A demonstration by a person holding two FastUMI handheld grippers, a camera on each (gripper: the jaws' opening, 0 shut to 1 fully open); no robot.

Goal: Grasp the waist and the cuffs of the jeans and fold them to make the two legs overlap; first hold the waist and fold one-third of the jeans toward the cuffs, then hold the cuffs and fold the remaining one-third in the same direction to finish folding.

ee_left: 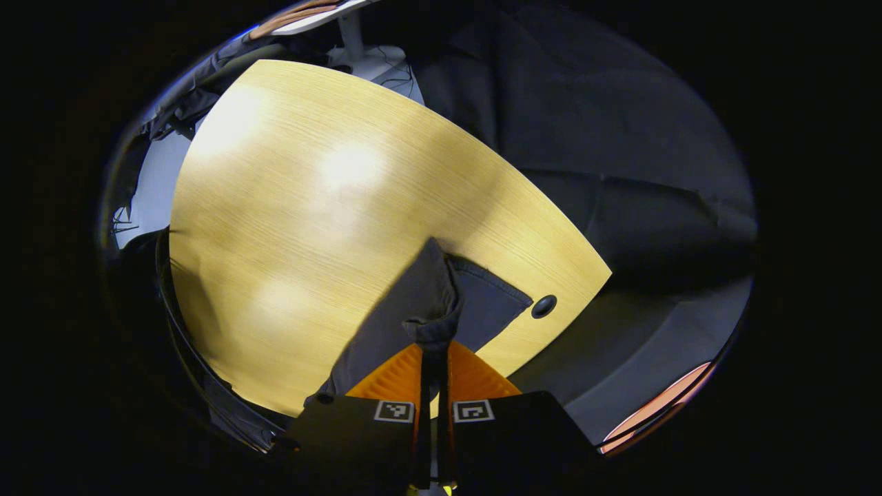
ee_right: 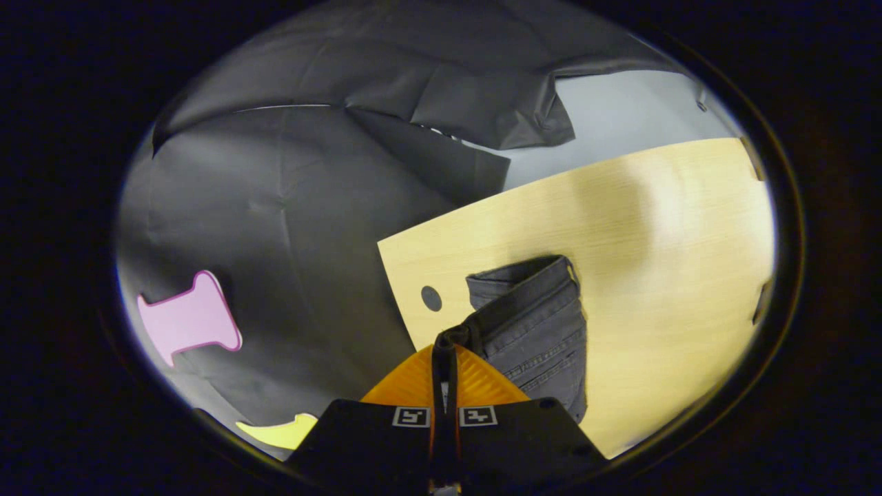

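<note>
Dark grey jeans [ee_left: 413, 303] lie on a light wooden table [ee_left: 310, 193]. In the left gripper view my left gripper [ee_left: 434, 344] is shut on a bunched fold of the jeans' edge, lifted a little off the table, with a flat part [ee_left: 489, 303] spread to its right. In the right gripper view my right gripper [ee_right: 444, 348] is shut on a hem of the jeans [ee_right: 537, 324], whose stitched seams and waist-like band run up and right over the table [ee_right: 654, 241]. I cannot tell which end of the jeans each gripper holds.
A round black grommet [ee_left: 544, 306] sits in the table near its corner, also seen as a grommet [ee_right: 431, 298] beside the jeans. Black cloth [ee_right: 289, 207] hangs behind the table edge. Grey floor [ee_right: 620, 131] shows past the far edge.
</note>
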